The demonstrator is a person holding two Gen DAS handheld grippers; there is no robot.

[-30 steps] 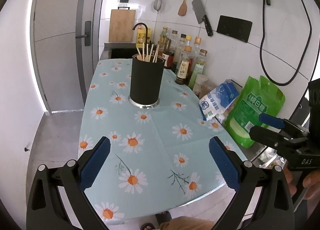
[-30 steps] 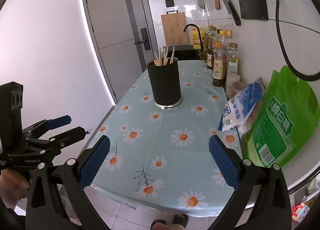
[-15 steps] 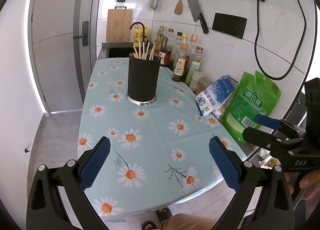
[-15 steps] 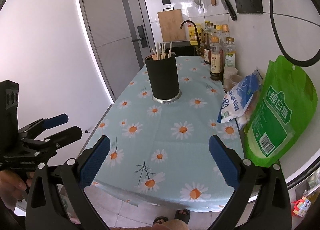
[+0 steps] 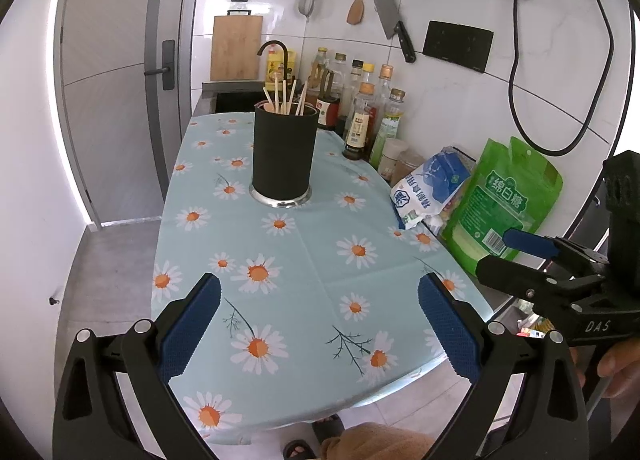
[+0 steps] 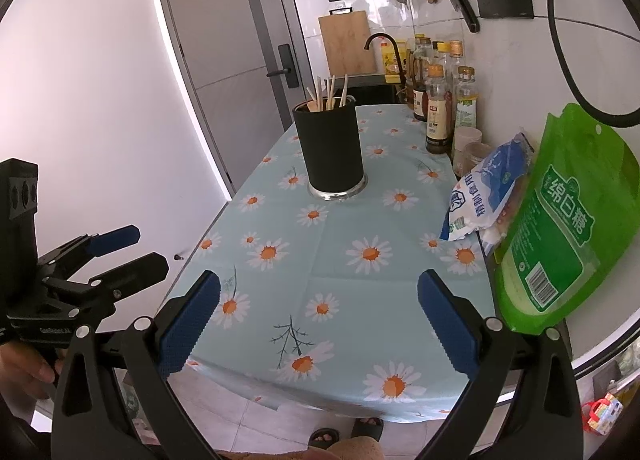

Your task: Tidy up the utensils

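The left wrist view looks down the table [image 5: 320, 260], which is covered in a pale blue daisy cloth. The left gripper [image 5: 319, 326] hangs over the near edge with its blue pads spread wide and nothing between them. Beyond it, at the middle of the table, stands the black utensil holder [image 5: 283, 155], upright on a silver base, with several wooden utensils [image 5: 285, 97] sticking out of its top. Right of the holder, a row of sauce bottles [image 5: 362, 119] lines the wall, then a blue-and-white bag [image 5: 430, 187] and a green bag [image 5: 504, 203] lean near the table's right edge. Only this view shows the right gripper [image 5: 508, 256] from the side, at the far right of the holder, held by a hand [image 5: 616, 364], its two fingers a little apart and empty.

The right wrist view shows the same holder [image 6: 332, 147] from further right, and the right gripper [image 6: 319, 326] with pads wide apart and empty over the near table edge. Only here does the left gripper [image 6: 132, 250] appear from outside, low and left of the holder, off the table's edge, fingers parted and holding nothing. The green bag [image 6: 568, 219] fills the right side.
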